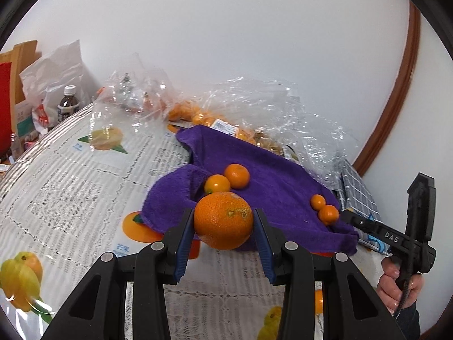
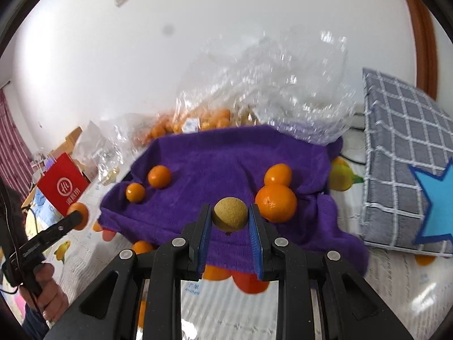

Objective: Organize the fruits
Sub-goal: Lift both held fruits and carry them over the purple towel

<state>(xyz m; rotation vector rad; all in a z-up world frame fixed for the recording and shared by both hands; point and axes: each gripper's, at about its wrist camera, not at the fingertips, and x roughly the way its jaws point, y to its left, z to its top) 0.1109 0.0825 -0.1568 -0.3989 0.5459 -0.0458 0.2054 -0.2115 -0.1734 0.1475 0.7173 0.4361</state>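
Note:
My left gripper (image 1: 223, 223) is shut on a large orange (image 1: 223, 220), held just above the near edge of a purple towel (image 1: 277, 187). Two small tangerines (image 1: 226, 180) lie on the towel behind it, and two more (image 1: 322, 208) sit at its right edge. My right gripper (image 2: 230, 221) is shut on a small tan round fruit (image 2: 230, 214) over the towel (image 2: 212, 161). A bigger tangerine (image 2: 276, 203) with a smaller one (image 2: 278, 174) behind it lies just right of its fingers. Two small ones (image 2: 148, 184) lie to the left. The large orange (image 2: 78, 209) shows at far left.
Crinkled clear plastic bags (image 1: 254, 104) with several small oranges lie behind the towel. A grey checked cushion (image 2: 396, 155) with a blue star stands at the right. A red paper bag (image 2: 62, 187), a bottle (image 1: 68, 104) and a white bag are at the far left. The tablecloth (image 1: 70, 184) has a fruit print.

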